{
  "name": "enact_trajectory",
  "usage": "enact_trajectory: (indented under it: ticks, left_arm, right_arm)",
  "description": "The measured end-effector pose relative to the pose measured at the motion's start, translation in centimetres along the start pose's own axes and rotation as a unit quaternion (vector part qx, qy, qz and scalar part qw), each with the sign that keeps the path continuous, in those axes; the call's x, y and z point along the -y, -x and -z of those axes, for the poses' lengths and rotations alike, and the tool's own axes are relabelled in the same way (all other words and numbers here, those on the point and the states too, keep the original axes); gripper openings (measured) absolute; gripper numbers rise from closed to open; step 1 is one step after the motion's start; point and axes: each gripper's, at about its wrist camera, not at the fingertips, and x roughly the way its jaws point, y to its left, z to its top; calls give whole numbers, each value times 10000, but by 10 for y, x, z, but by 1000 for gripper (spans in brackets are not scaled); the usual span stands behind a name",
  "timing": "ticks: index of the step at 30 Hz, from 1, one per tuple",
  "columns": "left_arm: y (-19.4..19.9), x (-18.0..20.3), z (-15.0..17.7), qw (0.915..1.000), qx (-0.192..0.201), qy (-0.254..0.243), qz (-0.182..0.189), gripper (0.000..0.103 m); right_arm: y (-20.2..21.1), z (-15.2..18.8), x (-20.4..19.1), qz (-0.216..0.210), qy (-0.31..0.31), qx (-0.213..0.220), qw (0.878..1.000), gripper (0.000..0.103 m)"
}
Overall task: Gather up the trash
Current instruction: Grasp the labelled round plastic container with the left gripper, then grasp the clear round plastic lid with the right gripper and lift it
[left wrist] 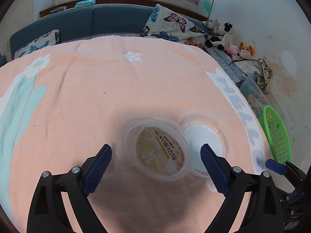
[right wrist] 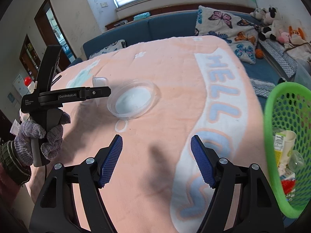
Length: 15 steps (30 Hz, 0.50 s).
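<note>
The left gripper (left wrist: 155, 165) hangs wide open and empty over the clear cup (left wrist: 158, 150), which lies on the peach blanket (left wrist: 97, 97) touching its lid (left wrist: 204, 136). The gripper should go lower and close gently on the thin rim, because the plastic probably bends easily. The right gripper (right wrist: 156, 159) is open and empty too, beside the green basket (right wrist: 272, 116).

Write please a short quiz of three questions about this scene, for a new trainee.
1. True or false: the left gripper is open above the labelled cup.
2. Which colour is the basket with trash inside? A red, B green, C blue.
3. Fill in: the clear lid lies on the ___ blanket.

Key: 1 true; 2 B; 3 pink.
</note>
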Motion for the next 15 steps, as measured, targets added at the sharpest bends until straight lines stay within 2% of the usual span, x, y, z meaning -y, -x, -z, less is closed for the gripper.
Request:
enact_trajectory:
  ticks: [4,6,8,10,11,15]
  left_arm:
    - [-4,-3,-2,9996,50,99,244,89]
    - [-5,-4,-2,9994,90,120,303,86]
    - [-6,-4,-1,9993,92,117,342,74]
    - [-5,-5,0,9992,71,133,363,69]
    - [-4,-5,1,9993,99,114,342,64]
    - [2,-7,3,9991,178,147,362,63]
  right_arm:
    - [-12,-6,-7,-64,49,-48,10000,73]
    - [-17,-9,-12,-96,107,-70,9999,73]
    - [-22,-12,-16,-116,161,-86,9998,73]
    - [-27,-14,-20,-129,220,-116,9996,73]
    - [-29,-15,-22,-140,235,-128,9995,73]
    - [-41,-21,-28,-213,291,-200,9991,77]
